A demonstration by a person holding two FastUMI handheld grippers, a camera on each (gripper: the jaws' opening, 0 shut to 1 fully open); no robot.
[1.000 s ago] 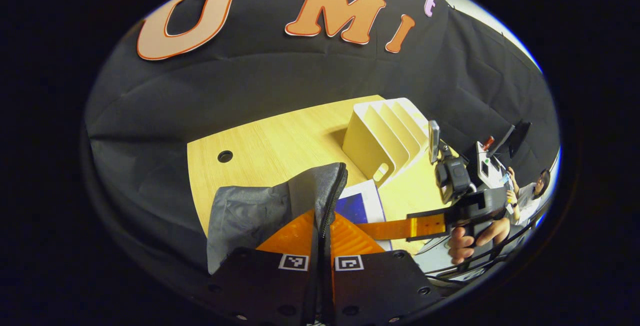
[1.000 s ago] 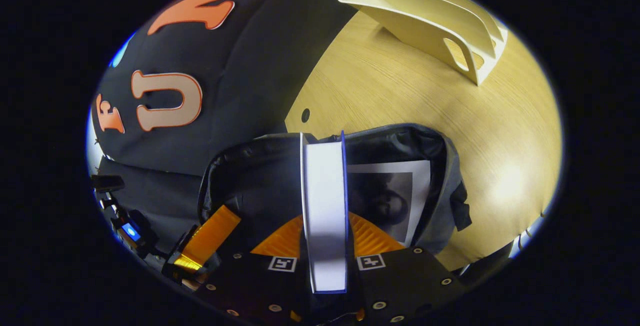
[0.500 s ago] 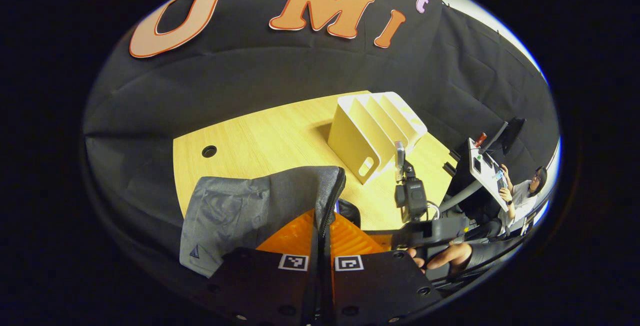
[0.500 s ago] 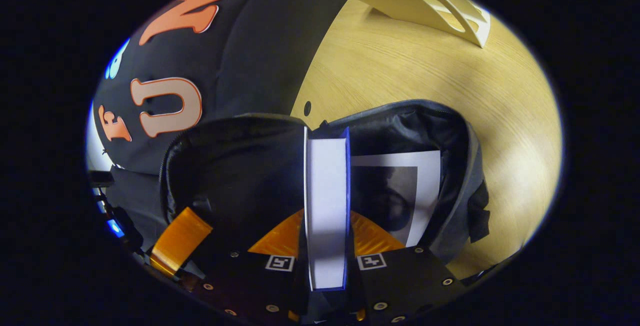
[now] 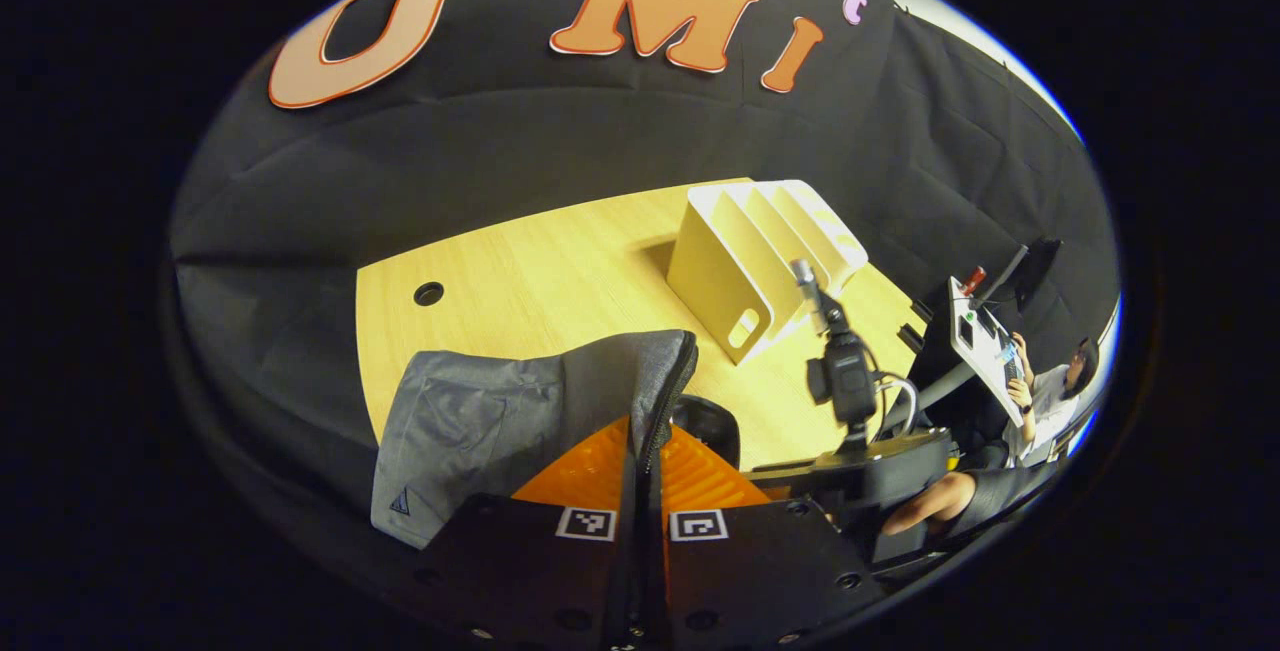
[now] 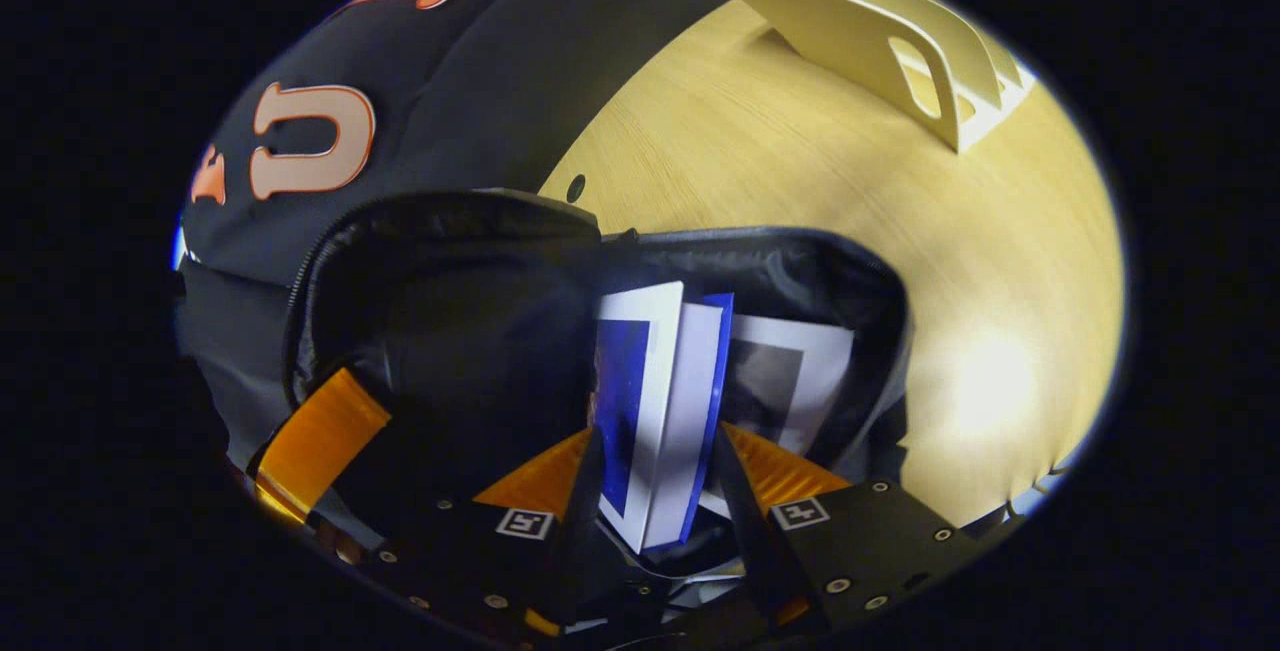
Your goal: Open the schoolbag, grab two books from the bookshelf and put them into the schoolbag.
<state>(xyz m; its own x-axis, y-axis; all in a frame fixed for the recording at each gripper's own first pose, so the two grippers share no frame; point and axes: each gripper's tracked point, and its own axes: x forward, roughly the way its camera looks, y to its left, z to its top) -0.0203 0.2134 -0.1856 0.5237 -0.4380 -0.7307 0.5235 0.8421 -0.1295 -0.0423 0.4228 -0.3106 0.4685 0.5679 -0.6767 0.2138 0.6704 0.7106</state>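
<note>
A pale wooden desk (image 5: 560, 271) stands against the booth's black cloth wall, with a round cable hole (image 5: 428, 293) near its far edge and a cream bookshelf (image 5: 752, 249) of slanted dividers, its slots bare, toward the right. In the left gripper view, a person (image 5: 1045, 393) sits at a console beyond the desk's right end.

Half a second ago the blue-and-white book (image 6: 665, 411) stood straight and pinched between the right gripper's (image 6: 655, 491) fingers; now those fingers are spread apart and the book leans loose between them, tilted to one side, inside the mouth of the grey schoolbag (image 6: 450, 261). A second book (image 6: 790, 381) (white-bordered, with a dark picture on its cover) lies just behind it, also inside the bag, as it did before. In the left gripper view the right gripper's body (image 5: 850, 381) has tipped more upright than a moment earlier, and a forearm (image 5: 925, 506) reaches in low from the right behind it.

The left gripper (image 5: 642, 451) stays closed on the schoolbag's zippered edge (image 5: 665, 396), holding the fabric up so the opening gapes toward the right gripper. The bag's grey outer panel (image 5: 470, 421) sags to the left of that grip, resting on the desk's near side.
</note>
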